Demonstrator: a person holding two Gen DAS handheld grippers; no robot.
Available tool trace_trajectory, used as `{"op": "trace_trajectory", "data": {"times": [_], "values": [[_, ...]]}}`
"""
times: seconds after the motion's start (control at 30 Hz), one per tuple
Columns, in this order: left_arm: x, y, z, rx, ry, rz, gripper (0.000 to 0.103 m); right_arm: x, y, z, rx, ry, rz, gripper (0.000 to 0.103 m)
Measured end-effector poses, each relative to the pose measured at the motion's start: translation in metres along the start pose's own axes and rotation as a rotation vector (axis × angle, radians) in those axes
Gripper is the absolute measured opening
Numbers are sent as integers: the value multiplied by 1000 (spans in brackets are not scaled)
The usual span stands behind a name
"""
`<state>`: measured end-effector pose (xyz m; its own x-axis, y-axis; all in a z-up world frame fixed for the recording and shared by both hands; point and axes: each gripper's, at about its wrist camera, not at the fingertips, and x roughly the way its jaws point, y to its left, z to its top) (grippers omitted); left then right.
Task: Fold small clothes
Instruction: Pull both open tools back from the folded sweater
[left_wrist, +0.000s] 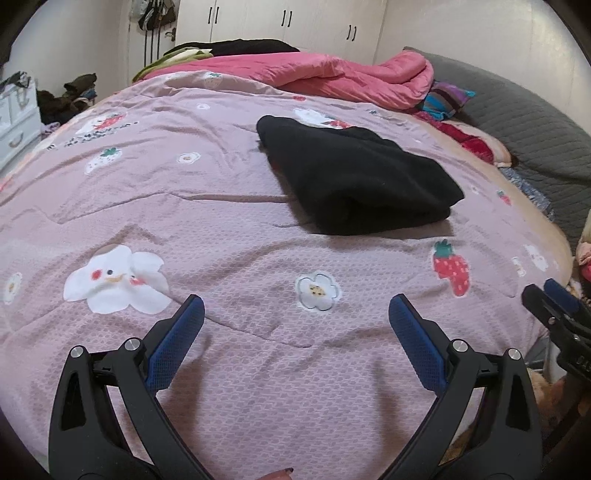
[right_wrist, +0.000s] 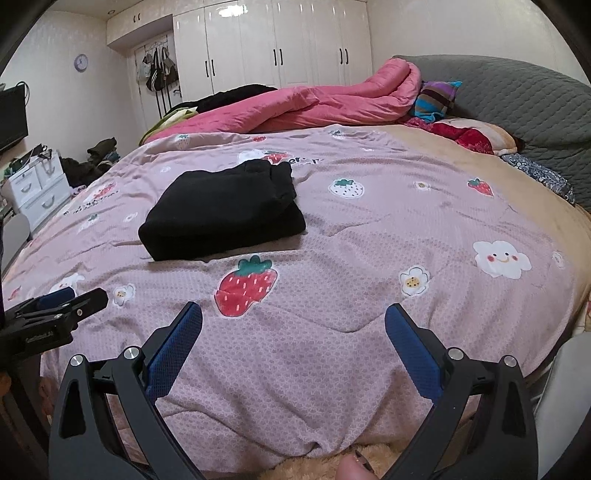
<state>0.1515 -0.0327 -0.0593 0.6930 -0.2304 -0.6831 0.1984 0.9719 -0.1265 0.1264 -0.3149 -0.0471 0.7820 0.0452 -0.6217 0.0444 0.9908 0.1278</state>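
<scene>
Left wrist view first: at the far left a white drawer unit (left_wrist: 16, 118) stands against the wall, with a dark heap of clothes (left_wrist: 70, 96) on the floor just beside it. A pink printed quilt (left_wrist: 221, 206) covers the bed and fills most of the frame. The left gripper (left_wrist: 296, 314) hangs above the quilt's near edge, fingers spread wide and holding nothing. Right of centre lies the folded black garment (left_wrist: 354, 177), a thick neat bundle resting flat on the quilt, well apart from both grippers. Behind it a pink duvet (left_wrist: 343, 77) is bunched toward the grey headboard (left_wrist: 517, 122). A printed strawberry (left_wrist: 452, 271) sits between the garment and the right gripper, whose blue-padded tips (left_wrist: 554, 295) poke in at the right edge.

Right wrist view, same order: the left gripper's tips (right_wrist: 62, 302) enter from the left edge. The black garment (right_wrist: 225, 210) lies left of centre, its folded edge toward the camera, with a large strawberry print (right_wrist: 247, 288) just in front of it. The right gripper (right_wrist: 293, 317) hovers over the quilt (right_wrist: 369, 229), fingers parted and empty. To the right, a smiling cloud print (right_wrist: 500, 258) marks the cover, and striped pillows (right_wrist: 436, 98) rest against the headboard (right_wrist: 517, 96). White wardrobe doors (right_wrist: 277, 44) line the back wall.
</scene>
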Motion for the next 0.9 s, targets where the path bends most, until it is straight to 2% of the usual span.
{"op": "trace_trajectory", "data": {"times": [0.9], "values": [[-2,4,1,6,7,17,94,4,-1,0,7,20,-13,99]]}}
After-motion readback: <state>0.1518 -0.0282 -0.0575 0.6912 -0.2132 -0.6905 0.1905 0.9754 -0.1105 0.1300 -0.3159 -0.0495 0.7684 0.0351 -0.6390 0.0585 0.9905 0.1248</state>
